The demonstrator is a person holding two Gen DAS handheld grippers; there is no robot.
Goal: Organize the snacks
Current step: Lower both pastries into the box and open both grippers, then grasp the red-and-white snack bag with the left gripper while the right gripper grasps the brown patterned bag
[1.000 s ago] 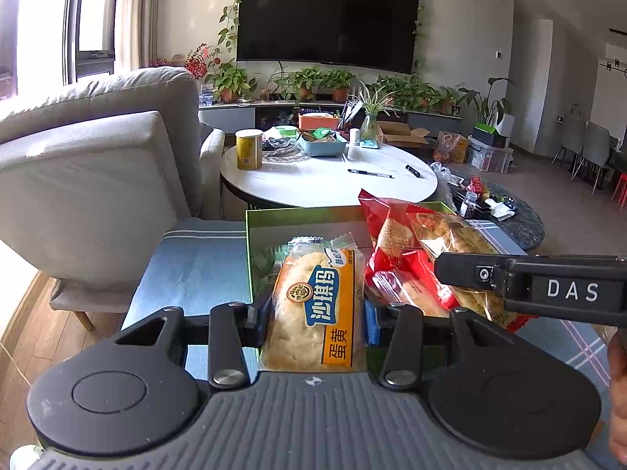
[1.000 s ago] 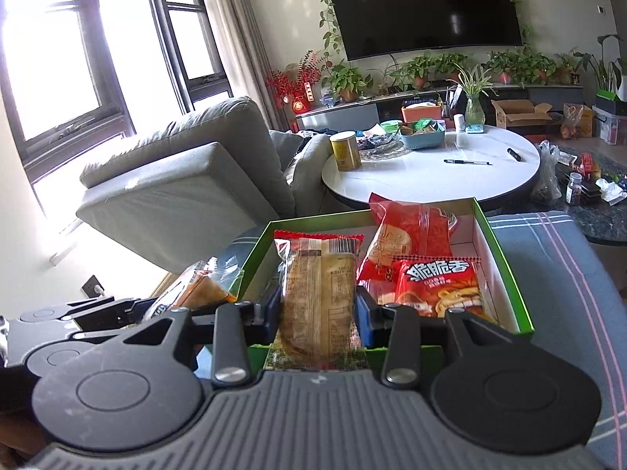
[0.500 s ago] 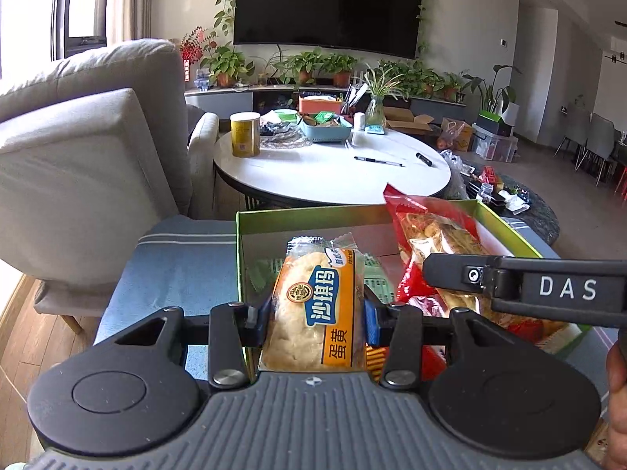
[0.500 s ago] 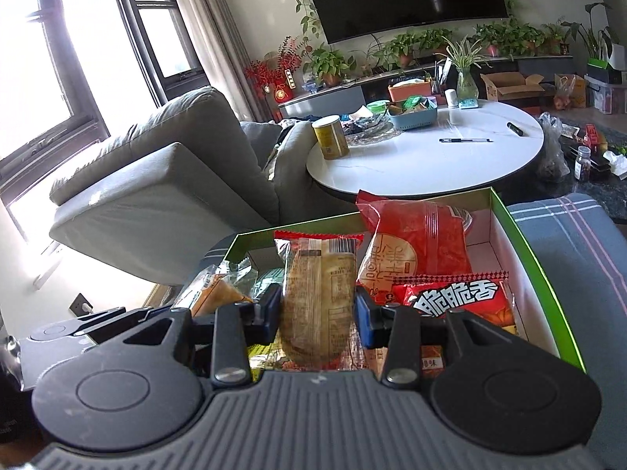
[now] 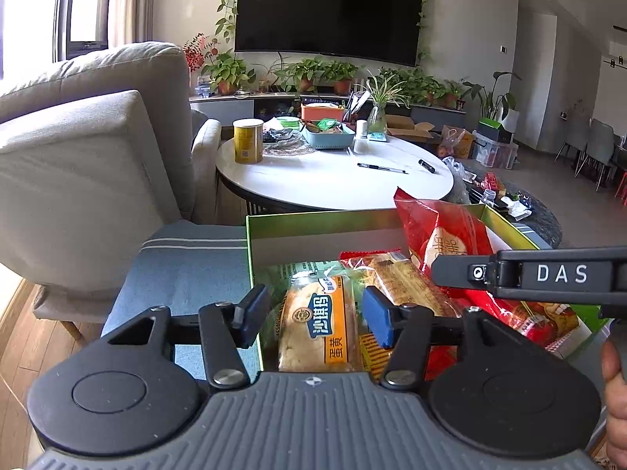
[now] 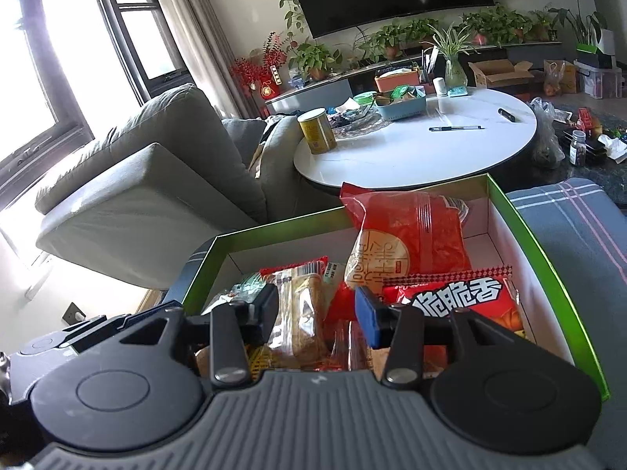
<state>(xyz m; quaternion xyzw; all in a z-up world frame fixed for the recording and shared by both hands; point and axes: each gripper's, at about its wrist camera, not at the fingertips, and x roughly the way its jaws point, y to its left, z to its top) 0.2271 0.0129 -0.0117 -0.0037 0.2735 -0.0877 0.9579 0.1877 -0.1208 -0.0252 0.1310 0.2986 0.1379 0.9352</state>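
Left wrist view shows the left tool released, jaws spread clear of the yellow-labelled cake packet lying at the left of the green box. Right wrist view shows the right tool likewise unclenched, its clear-wrapped pastry resting mid-box, red bags to the right. Judged largely complete; no loose snacks visible outside.

Probably a home living room: sofa, wall-mounted television, houseplants.

grey sofa, round white table with yellow can, pen, wall television
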